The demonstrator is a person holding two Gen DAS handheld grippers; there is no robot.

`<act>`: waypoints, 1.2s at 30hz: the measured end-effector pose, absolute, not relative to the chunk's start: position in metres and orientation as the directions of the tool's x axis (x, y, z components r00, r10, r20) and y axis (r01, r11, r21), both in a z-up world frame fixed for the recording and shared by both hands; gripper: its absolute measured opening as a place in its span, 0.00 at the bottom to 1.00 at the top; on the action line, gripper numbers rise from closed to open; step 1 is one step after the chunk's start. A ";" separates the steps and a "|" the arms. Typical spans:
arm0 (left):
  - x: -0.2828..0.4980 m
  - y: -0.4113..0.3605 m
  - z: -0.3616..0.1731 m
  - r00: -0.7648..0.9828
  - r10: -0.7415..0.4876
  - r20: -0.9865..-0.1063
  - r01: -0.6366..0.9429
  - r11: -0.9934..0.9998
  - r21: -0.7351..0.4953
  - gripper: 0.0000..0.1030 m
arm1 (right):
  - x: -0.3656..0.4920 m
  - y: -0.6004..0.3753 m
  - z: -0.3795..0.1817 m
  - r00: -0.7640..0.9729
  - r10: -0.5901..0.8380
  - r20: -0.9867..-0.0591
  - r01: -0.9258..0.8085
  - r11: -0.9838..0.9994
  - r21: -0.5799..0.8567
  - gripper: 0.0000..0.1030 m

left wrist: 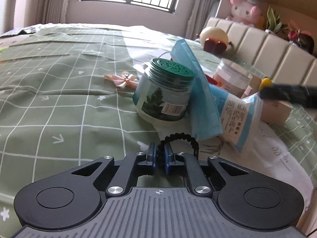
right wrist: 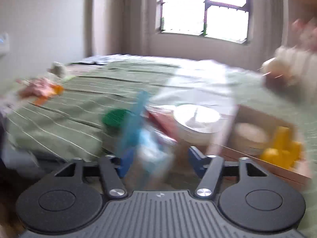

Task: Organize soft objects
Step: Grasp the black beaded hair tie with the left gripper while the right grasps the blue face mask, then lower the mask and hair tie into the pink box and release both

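Black braided hair tie point(left wrist: 183, 138) clamped in my left gripper point(left wrist: 160, 156), just in front of the green-lidded jar point(left wrist: 164, 91). Right gripper point(right wrist: 158, 158) spread wide, nothing gripped, view blurred. Blue mask point(left wrist: 198, 91) leans on jar, pink bow point(left wrist: 121, 79) behind-left: mostly unsorted.

A black braided hair tie point(left wrist: 183, 138) is arching up from between closed blue fingertips. A blue face mask point(left wrist: 195, 87) is leaning against a jar beside its packet point(left wrist: 235, 115); a pink bow point(left wrist: 122, 79) is lying flat nearby.
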State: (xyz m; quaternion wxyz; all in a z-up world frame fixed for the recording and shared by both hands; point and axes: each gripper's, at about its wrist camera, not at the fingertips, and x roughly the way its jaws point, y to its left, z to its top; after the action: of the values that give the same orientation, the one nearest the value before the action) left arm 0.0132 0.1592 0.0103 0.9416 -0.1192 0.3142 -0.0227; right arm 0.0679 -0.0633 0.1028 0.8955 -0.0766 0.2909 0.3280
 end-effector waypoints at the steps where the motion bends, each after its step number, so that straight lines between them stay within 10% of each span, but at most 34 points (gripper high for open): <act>1: 0.010 0.161 0.011 0.807 -0.119 -0.578 -0.035 0.968 -0.247 0.10 | 0.076 -0.054 0.104 0.584 0.554 -0.594 -0.643 0.762 0.079 0.47; 7: -0.008 0.180 0.014 0.836 -0.112 -0.537 -0.064 0.952 -0.299 0.10 | 0.101 0.001 0.081 0.543 0.490 -0.682 -0.669 0.743 0.000 0.33; 9: -0.010 0.188 0.017 0.845 -0.107 -0.524 -0.073 0.947 -0.311 0.10 | 0.106 0.008 0.078 0.543 0.459 -0.703 -0.667 0.745 -0.029 0.03; 25: 0.063 0.164 0.199 0.974 -0.056 -0.221 0.025 0.990 -0.139 0.10 | 0.097 -0.148 0.300 0.839 0.477 -0.264 -0.513 0.854 -0.086 0.03; 36: 0.194 0.006 0.190 0.844 -0.413 -0.343 0.332 0.904 -0.270 0.11 | 0.138 -0.288 0.271 0.902 0.331 -0.278 -0.335 0.942 0.033 0.03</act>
State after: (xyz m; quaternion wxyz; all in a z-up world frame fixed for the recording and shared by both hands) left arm 0.1941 0.0056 0.1901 0.9549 -0.1008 0.2000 -0.1949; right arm 0.1375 -0.2880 0.2711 0.9752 -0.0078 0.1410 0.1707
